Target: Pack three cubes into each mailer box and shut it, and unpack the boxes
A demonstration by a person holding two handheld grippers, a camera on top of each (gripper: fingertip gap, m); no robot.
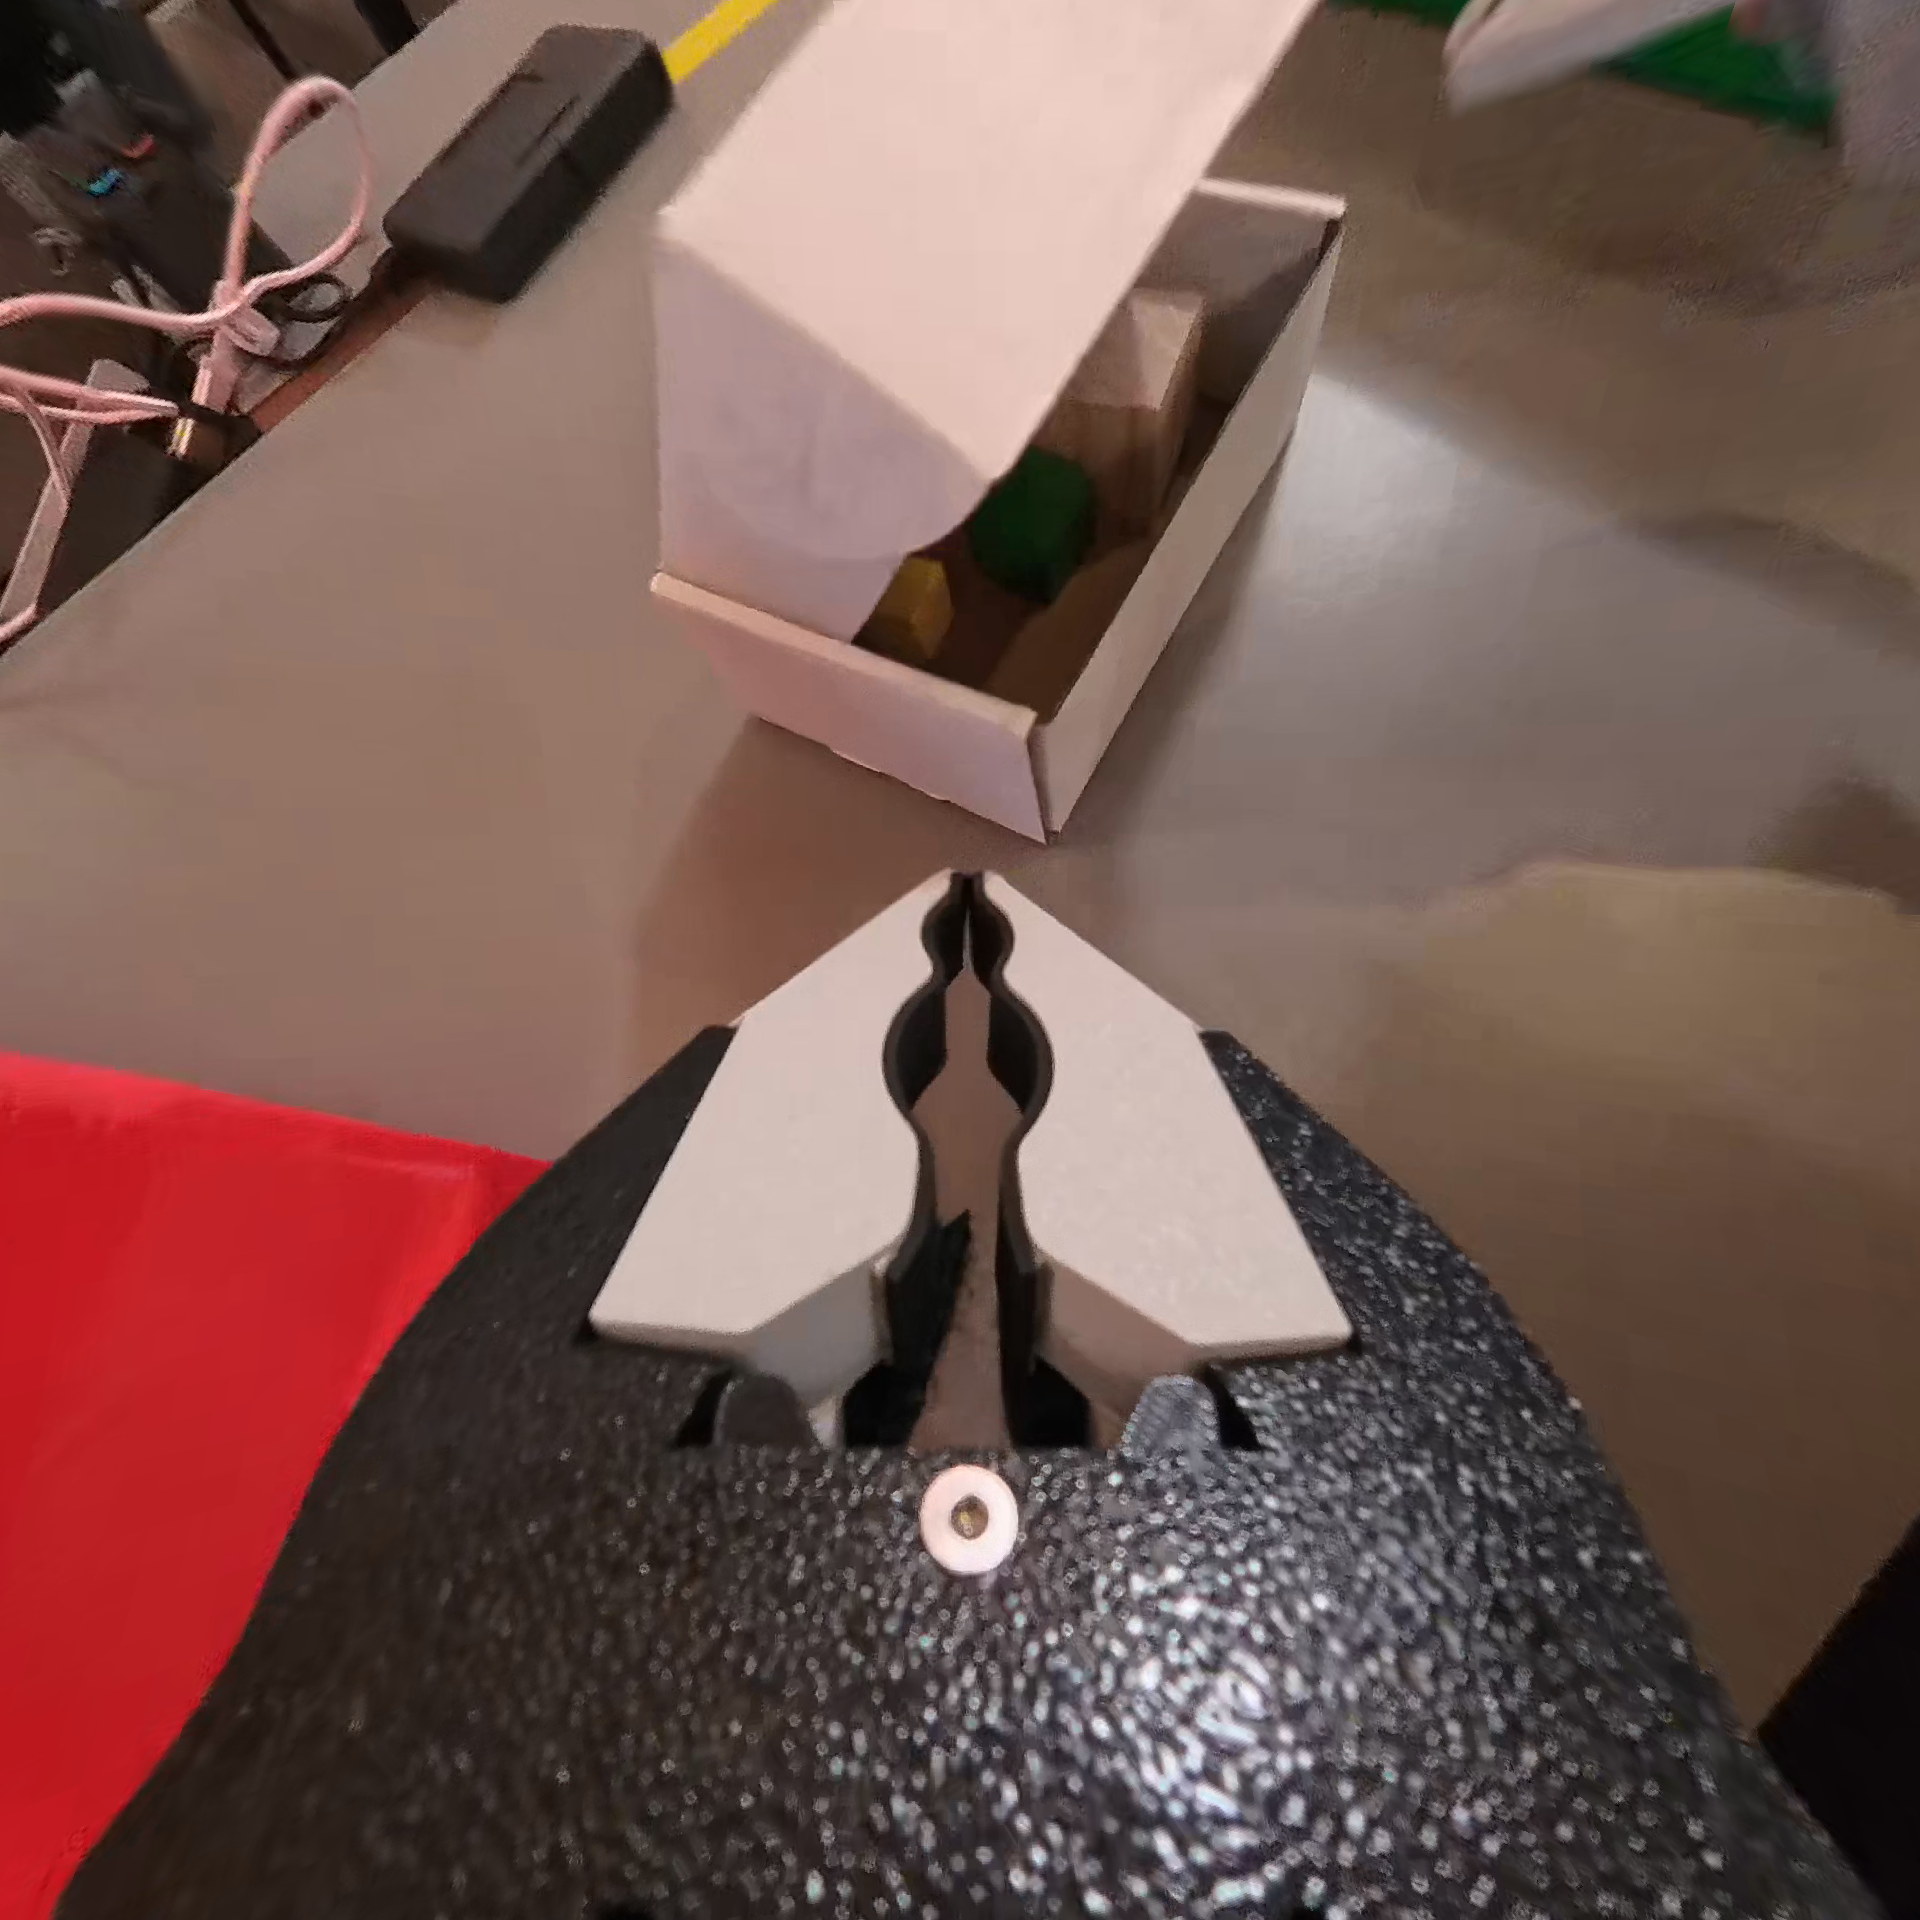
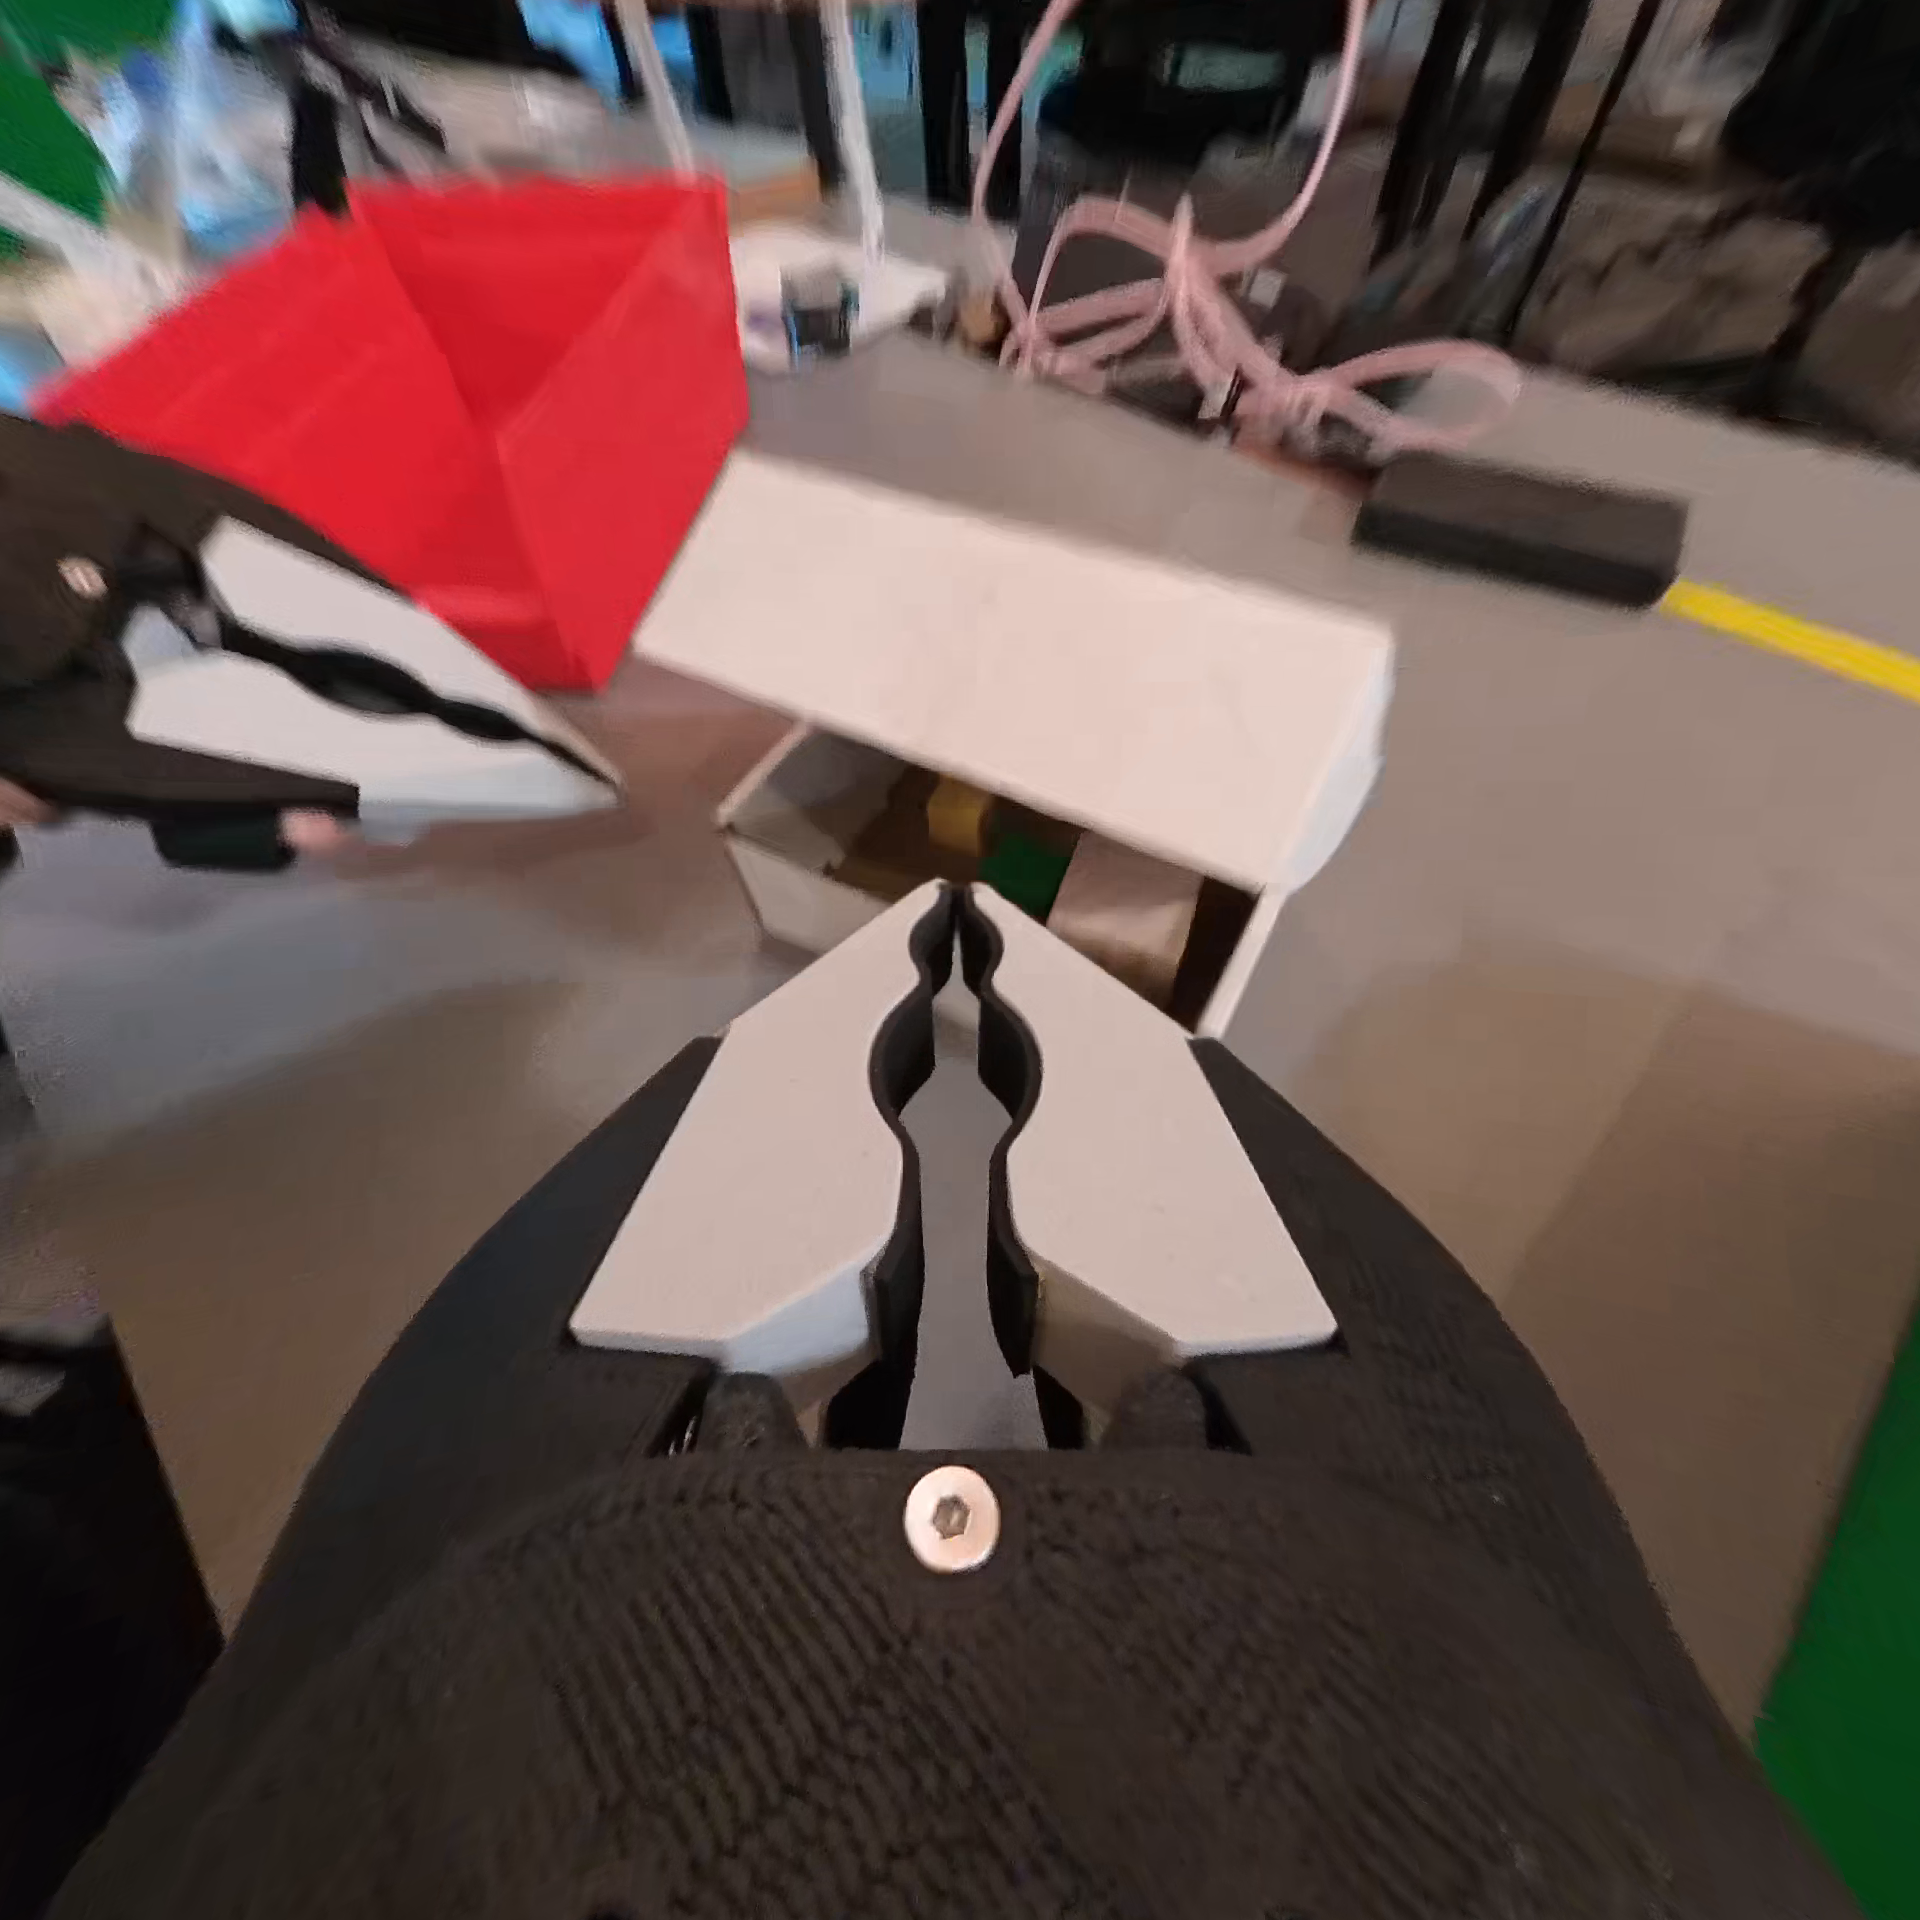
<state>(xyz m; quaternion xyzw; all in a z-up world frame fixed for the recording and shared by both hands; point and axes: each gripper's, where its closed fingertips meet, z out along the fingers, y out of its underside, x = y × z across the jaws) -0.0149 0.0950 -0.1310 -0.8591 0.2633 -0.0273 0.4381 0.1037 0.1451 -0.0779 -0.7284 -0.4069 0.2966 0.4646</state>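
A mailer box (image 1: 1174, 623) stood on the bench (image 1: 364, 831), its lid (image 1: 935, 260) raised partway and slanting over the opening. Three cubes (image 1: 1034, 525) lay inside in a row along its length. The left gripper (image 1: 968, 881) hung just before the box's near corner, apart from it, its tips together on nothing. In the right wrist view the right gripper (image 2: 956, 889) pointed at the box's open side, under the lid's edge, tips likewise together, with the left gripper to the left of the box. A bin (image 2: 468, 416) stood behind and left of the box there. A flat case (image 1: 530, 177) lay at the bench's far edge, with cables (image 1: 239, 312) beside it.
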